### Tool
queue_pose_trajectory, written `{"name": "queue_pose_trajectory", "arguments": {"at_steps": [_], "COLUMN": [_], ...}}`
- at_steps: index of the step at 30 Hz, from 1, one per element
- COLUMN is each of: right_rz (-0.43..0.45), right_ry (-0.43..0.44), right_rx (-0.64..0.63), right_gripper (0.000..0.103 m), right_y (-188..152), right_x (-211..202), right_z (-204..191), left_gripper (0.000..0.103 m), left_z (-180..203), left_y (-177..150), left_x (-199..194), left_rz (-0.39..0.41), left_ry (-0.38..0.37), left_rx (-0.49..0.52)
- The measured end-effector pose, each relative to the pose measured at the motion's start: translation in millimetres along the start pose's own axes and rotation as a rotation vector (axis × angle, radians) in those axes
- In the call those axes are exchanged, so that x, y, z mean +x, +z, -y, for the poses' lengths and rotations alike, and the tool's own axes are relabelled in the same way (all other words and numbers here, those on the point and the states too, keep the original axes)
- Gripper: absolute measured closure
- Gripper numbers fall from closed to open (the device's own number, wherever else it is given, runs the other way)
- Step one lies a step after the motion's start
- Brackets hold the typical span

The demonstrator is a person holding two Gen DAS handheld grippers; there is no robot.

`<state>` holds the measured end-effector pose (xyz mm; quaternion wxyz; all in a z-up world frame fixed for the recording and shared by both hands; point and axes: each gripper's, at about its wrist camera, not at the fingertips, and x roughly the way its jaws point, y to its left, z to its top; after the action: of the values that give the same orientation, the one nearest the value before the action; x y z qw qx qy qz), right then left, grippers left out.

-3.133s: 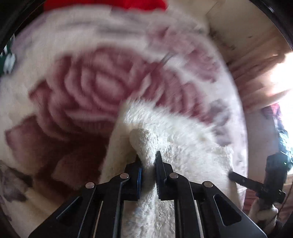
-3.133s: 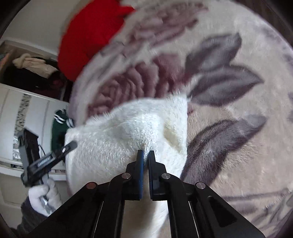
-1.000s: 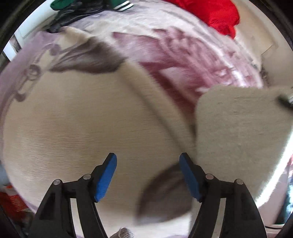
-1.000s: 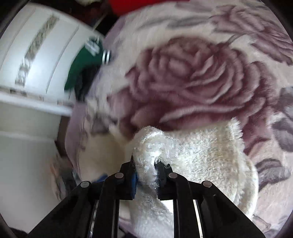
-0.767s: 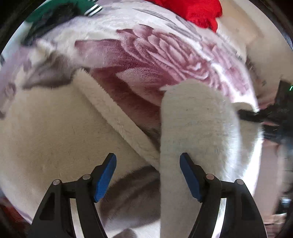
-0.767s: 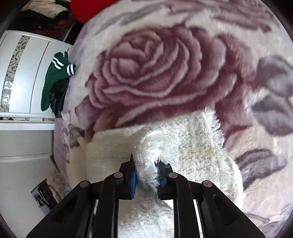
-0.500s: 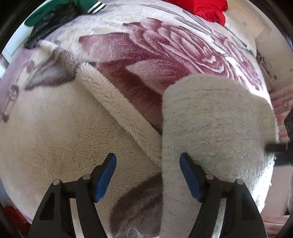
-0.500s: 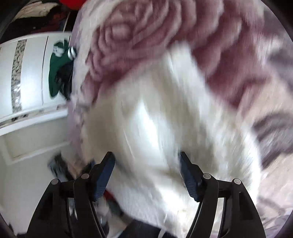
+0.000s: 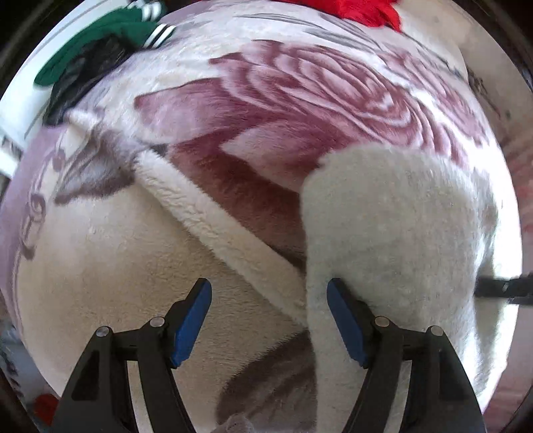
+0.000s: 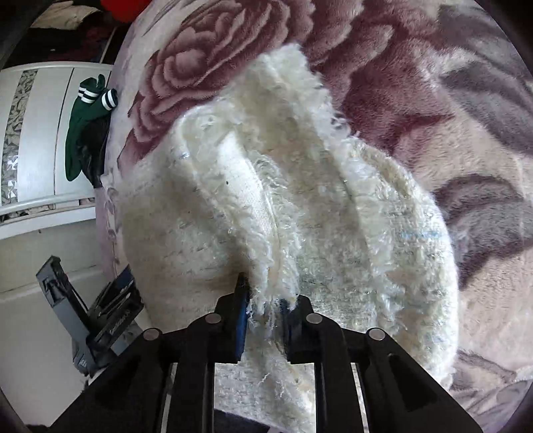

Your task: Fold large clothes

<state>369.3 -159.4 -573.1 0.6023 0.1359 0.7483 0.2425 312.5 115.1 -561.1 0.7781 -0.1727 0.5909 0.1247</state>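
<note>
White fluffy fleece garment (image 10: 299,213) lies part-folded on a rose-print blanket (image 10: 416,83) covering the bed; in the left wrist view a folded flap of it (image 9: 399,233) sits at right, with a plush hem band (image 9: 213,219) running diagonally at centre. Right tongs (image 10: 265,299) are closing, a bunched ridge of the garment's edge between the pads and pinched. Left tongs (image 9: 268,318) hang wide apart above the fabric, nothing gripped; the right blue pad (image 9: 346,328) sits just beside the flap edge. Fabric looks thick, soft, floppy, likely light for its bulk; the pile compresses, so a shallow pinch could slip or shed fibres. Best hold seems to be the seamed hem or a corner, both layers caught deep in the pads. Green striped-cuff garment (image 10: 86,120) and red cloth (image 9: 353,11) lie well apart at the blanket's far edge.
</note>
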Motion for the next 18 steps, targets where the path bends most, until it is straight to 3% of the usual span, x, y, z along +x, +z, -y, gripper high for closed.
{"name": "queue_pose_trajectory", "arguments": {"at_steps": [2,3,6,8,9,11,15,18], "right_rz": [-0.005,-0.009,-0.025,-0.036,-0.031,-0.005,0.088,0.091], "right_ry": [-0.003,-0.002,-0.005,0.007,0.022,0.052,0.085,0.119], "right_rx": [-0.025,-0.044,-0.075,-0.084,-0.083,-0.063,0.006,0.059], "right_gripper": [0.079,0.075,0.066,0.046,0.041,0.017,0.009,0.003], "right_y": [-1,-3,-7,-1,-3,-4,-4,1], "right_x": [0,-2,-9,-5,-12,-28,-64,-60], "right_z": [-7,-10,-13,-22,-19,-12,31,75], "left_gripper": [0.033,0.033,0.033,0.033,0.033,0.033,0.033,0.033], "left_z": [-13,-22,-36,-44,-48,-57,-69,-68], "left_y": [7,13,22,24,23,18,-4,-25], "left_x": [-2,4,27,34,33,27,19,20], "left_rz": [-0.010,-0.033,-0.115,-0.124,-0.123,-0.110,-0.133,-0.170], "left_ry": [-0.062,-0.143,-0.290,-0.340,-0.359,-0.401,-0.510,-0.606], "left_rx": [-0.075,-0.146,-0.257,-0.275,-0.277,-0.281,-0.272,-0.282]}}
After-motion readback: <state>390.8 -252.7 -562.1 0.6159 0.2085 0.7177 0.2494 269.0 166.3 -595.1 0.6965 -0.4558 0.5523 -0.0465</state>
